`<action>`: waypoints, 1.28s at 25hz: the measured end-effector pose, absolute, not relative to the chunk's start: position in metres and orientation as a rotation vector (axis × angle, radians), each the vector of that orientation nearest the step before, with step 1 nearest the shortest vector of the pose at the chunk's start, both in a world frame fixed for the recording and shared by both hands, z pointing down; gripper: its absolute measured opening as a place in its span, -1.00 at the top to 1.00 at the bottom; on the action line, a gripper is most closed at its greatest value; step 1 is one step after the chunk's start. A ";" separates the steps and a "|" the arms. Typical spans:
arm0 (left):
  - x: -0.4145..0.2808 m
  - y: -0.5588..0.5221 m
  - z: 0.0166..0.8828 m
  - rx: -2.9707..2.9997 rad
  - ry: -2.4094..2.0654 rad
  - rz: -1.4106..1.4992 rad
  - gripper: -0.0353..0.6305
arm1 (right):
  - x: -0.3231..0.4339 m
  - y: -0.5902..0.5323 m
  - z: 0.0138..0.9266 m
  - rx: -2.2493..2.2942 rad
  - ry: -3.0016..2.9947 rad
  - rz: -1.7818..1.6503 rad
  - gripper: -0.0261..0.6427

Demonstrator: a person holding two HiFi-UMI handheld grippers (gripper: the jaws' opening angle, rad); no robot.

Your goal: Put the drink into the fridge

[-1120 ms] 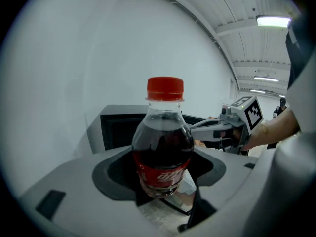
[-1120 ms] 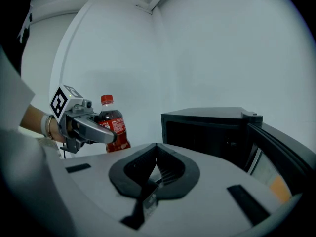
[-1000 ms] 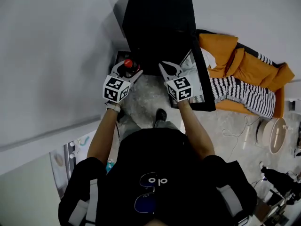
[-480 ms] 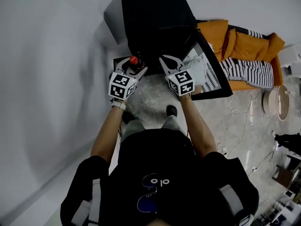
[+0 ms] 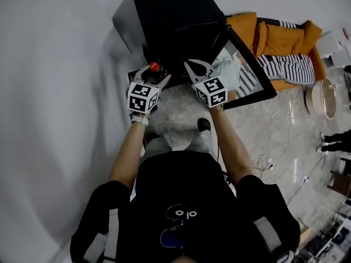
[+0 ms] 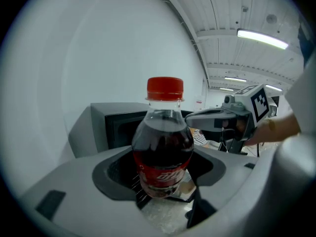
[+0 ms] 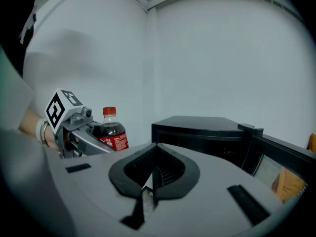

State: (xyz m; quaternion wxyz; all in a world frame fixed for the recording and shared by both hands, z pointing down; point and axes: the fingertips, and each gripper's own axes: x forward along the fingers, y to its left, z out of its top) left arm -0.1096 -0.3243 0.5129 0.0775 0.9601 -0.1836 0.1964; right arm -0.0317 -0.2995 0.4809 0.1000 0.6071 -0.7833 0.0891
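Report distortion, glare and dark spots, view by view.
Head view: strong fisheye bend, and the black fridge is nearly featureless. Left gripper view: dark rounded corners, the bottle is sharp, and the ceiling light is blown out. Right gripper view: same dark corners, flat even light.

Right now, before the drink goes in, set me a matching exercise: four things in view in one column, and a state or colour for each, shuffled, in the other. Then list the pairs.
Column one:
1. drink bottle
2. right tongs
3. fridge door
4. bottle cap

Column two:
A. shut, with nothing between them
B. swung open
C. held upright in the left tongs
D. red

Pairs: 1-C, 2-A, 3-B, 4-D
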 end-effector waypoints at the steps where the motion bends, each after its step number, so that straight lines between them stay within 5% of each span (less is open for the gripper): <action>1: -0.110 -0.325 0.514 2.875 -0.542 0.590 -0.02 | -0.032 -0.299 0.482 1.801 -2.308 0.261 0.90; 32: 0.022 -0.376 0.652 2.834 -0.676 0.670 -0.02 | 0.111 -0.340 0.627 1.721 -2.331 0.329 0.90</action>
